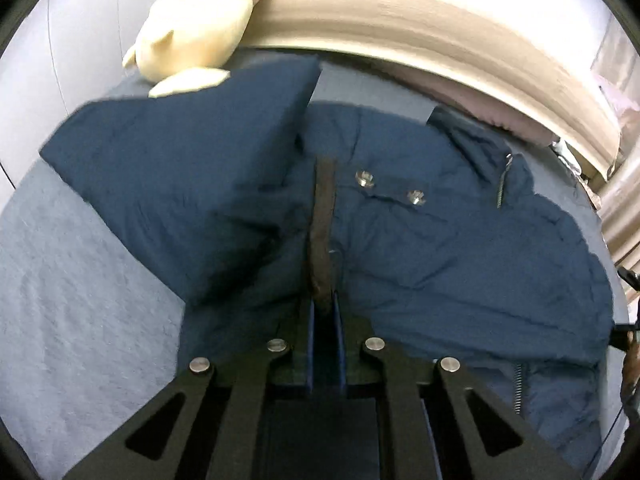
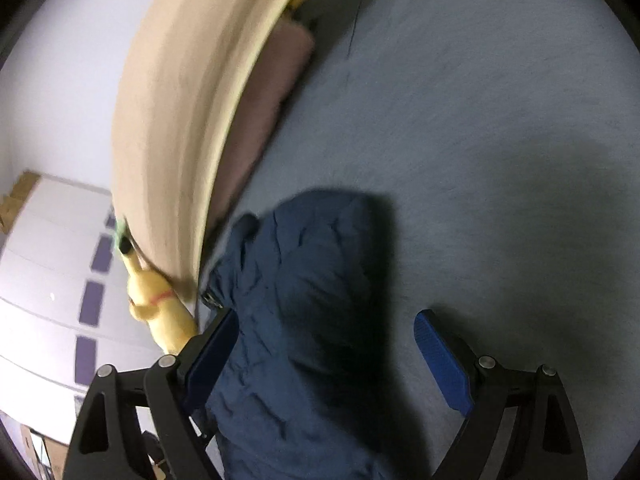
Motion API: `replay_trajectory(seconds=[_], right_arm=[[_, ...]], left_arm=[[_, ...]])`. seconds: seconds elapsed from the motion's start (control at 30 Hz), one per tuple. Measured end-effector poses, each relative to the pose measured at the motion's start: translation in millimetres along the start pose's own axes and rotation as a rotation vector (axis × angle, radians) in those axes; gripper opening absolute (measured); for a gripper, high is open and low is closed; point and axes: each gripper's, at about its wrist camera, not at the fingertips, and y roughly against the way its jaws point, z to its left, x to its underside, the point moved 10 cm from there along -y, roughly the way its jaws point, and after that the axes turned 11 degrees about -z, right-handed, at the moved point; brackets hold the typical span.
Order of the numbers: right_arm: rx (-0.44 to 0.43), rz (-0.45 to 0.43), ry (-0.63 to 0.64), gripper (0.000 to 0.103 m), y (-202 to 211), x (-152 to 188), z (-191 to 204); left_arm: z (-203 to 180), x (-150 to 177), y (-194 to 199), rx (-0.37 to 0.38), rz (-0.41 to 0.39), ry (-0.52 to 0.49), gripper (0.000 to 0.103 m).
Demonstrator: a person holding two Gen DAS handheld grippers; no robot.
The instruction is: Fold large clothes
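Note:
A navy padded jacket lies spread on a grey-blue bed sheet, with a sleeve folded up at the left. Two metal snaps and a zipper show on its front. My left gripper is shut on a dark strip along the jacket's edge, which runs up from between the pads. In the right wrist view, part of the jacket lies under my right gripper, whose blue pads stand wide apart, touching nothing that I can see.
A cream plush toy leans on the beige headboard at the far edge of the bed. A mauve pillow lies along the headboard. White drawers stand beyond the bed. Bare sheet stretches to the right.

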Motion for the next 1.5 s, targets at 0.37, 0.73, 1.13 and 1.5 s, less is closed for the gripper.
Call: replay_trajectory(seconds=[0.37, 0.73, 1.13, 1.5], right_arm=[[0.239, -0.032, 0.349, 0.018, -18.1, 3.3, 4.4], [0.08, -0.031, 0.237, 0.078, 48.8, 35.8, -1.8], [0.201, 0.029, 0.347, 0.032, 39.4, 66.9, -24.7], [0.05, -0.187, 0.338, 0.079, 77.6, 22.2, 48.1]], left_arm=[[-12.4, -2.7, -10.5, -0.015, -0.024, -0.11, 0.012], [-16.9, -9.2, -19.3, -0.022, -0.007, -0.154, 0.013], [-21.4, -6.3, -22.6, -0.051, -0.002, -0.23, 0.017], [-18.6, -6.5, -20.1, -0.029, -0.002, -0.222, 0.017]])
